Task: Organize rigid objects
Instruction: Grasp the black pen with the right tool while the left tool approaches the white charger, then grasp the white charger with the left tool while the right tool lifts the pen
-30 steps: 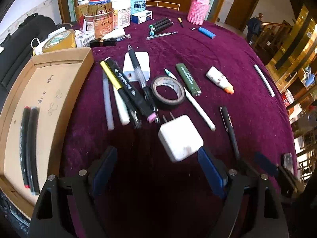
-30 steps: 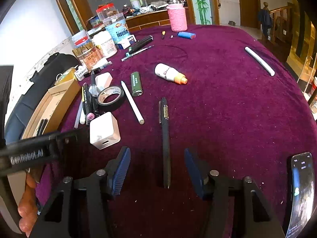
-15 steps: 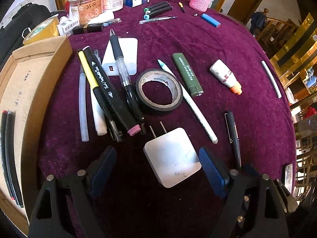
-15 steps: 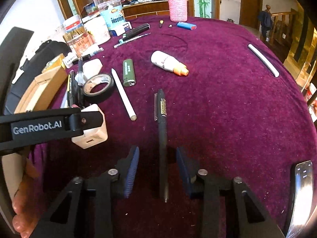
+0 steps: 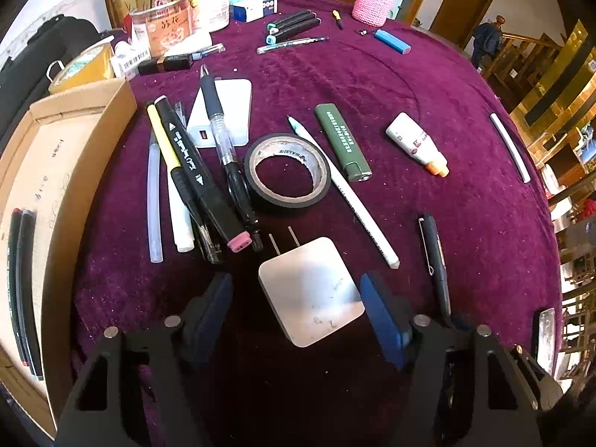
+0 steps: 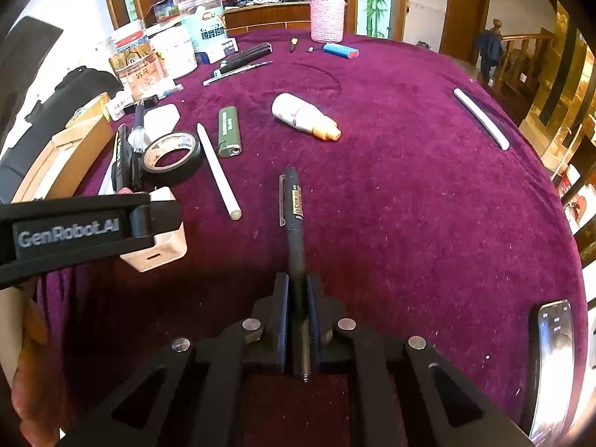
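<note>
The right gripper point(image 6: 297, 298) had just been closing and now its pads pressed on the black pen point(image 6: 294, 208), near the pen's rear end. The pen's long axis ran straight away from this gripper, in line with the fingers, so most of its length stuck out ahead over the purple cloth point(image 6: 409, 205); a lift would probably let the far end sag a little.

The left gripper point(image 5: 298, 309) was the nearer one to the charger point(image 5: 311, 290). Its jaws had been narrowing too, but they were not yet on the charger: the white block lay between the two blue pads point(image 5: 380, 313), with a gap at the left pad and almost none at the right (I could not tell if that side touched). The prongs pointed away from the gripper, toward the tape point(image 5: 287, 171).

The box point(image 5: 56, 193) lay to the left of both grippers, so the coming carry would likely go that way
</note>
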Action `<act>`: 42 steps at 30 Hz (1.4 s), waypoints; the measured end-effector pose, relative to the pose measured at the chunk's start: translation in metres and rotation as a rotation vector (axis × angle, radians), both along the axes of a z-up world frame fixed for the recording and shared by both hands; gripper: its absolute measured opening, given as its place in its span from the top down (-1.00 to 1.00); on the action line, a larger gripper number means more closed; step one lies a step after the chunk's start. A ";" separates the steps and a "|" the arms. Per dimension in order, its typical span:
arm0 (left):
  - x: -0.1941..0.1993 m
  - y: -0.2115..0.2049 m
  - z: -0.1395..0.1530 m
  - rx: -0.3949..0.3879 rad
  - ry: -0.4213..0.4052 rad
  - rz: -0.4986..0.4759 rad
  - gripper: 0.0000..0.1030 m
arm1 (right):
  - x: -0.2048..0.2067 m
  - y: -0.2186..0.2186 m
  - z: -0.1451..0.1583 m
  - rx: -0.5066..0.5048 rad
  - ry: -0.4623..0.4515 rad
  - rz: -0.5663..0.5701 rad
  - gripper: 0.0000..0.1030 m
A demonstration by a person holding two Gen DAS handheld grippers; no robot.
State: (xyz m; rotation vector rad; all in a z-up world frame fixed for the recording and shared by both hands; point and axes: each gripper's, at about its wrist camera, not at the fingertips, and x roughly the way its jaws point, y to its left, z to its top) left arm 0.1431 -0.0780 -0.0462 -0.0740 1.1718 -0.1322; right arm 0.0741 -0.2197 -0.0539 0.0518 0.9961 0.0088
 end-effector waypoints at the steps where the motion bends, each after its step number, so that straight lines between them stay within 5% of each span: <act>1: 0.000 -0.002 0.000 0.005 -0.005 0.000 -0.38 | -0.002 0.000 0.000 0.003 -0.001 -0.002 0.82; 6: 0.007 -0.008 -0.005 0.011 0.014 -0.032 -0.50 | -0.017 -0.002 0.000 0.016 -0.002 -0.014 0.82; 9: 0.007 -0.002 -0.006 -0.124 0.077 -0.059 0.16 | -0.021 -0.004 0.000 0.023 0.003 -0.023 0.82; 15: -0.002 -0.005 -0.002 -0.058 0.046 -0.085 0.08 | -0.023 -0.004 0.000 0.032 0.003 -0.023 0.81; 17: -0.001 -0.008 -0.004 0.026 0.022 -0.079 -0.43 | -0.024 -0.005 0.000 0.040 0.001 -0.029 0.81; 19: 0.000 -0.009 -0.006 0.051 0.000 -0.110 -0.45 | -0.024 -0.006 -0.001 0.051 -0.003 -0.031 0.80; 26: -0.002 -0.006 0.000 0.082 -0.038 -0.126 -0.43 | -0.019 -0.012 -0.001 0.101 0.001 -0.037 0.77; 27: -0.001 -0.005 0.000 0.079 -0.041 -0.112 -0.33 | -0.018 -0.012 -0.001 0.105 -0.001 -0.036 0.73; 28: 0.002 -0.003 -0.002 0.063 -0.035 -0.106 0.09 | -0.016 -0.011 -0.001 0.106 -0.003 -0.034 0.71; 32: 0.006 0.000 -0.007 0.021 -0.028 -0.102 0.12 | -0.009 -0.008 -0.002 0.105 -0.015 -0.029 0.56; 34: 0.001 0.002 -0.007 0.019 -0.030 -0.096 0.12 | -0.009 -0.002 -0.003 0.061 -0.025 -0.023 0.62; 35: -0.003 0.006 -0.007 -0.002 -0.025 -0.093 0.12 | -0.010 -0.002 -0.003 0.043 -0.025 -0.028 0.80; 42: -0.039 0.031 0.002 -0.127 0.013 -0.083 0.12 | -0.026 -0.003 0.009 0.098 -0.037 -0.043 0.81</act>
